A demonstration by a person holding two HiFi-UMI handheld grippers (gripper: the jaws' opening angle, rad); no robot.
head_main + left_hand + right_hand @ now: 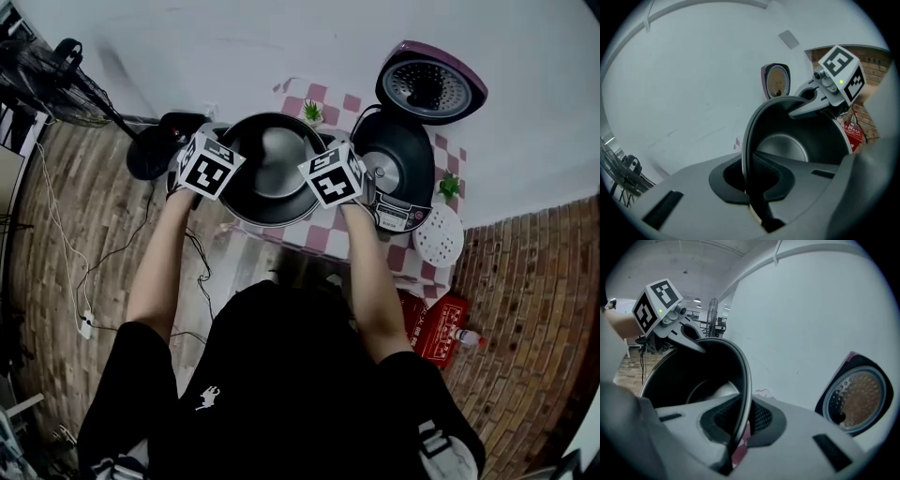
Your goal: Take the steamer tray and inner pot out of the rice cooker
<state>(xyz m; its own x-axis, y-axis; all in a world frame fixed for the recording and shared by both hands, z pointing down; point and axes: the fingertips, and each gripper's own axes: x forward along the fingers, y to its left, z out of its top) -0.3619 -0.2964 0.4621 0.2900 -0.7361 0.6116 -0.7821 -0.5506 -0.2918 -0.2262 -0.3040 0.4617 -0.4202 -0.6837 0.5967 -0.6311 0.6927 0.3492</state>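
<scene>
Nearest, the person's forearms reach toward the checked table (324,236). The left gripper (750,183) has its jaws pinching the left rim of the inner pot (272,173), and the right gripper (734,427) pinches the right rim. The pot is out of the rice cooker (398,169), carried to its left over the table. Right of the cooker the white steamer tray (438,234) lies on the table, so both removals look done, with only setting the pot down left. Farther back the lid (431,86) stands open. The pot hides the table beneath, so I cannot tell if its base touches.
</scene>
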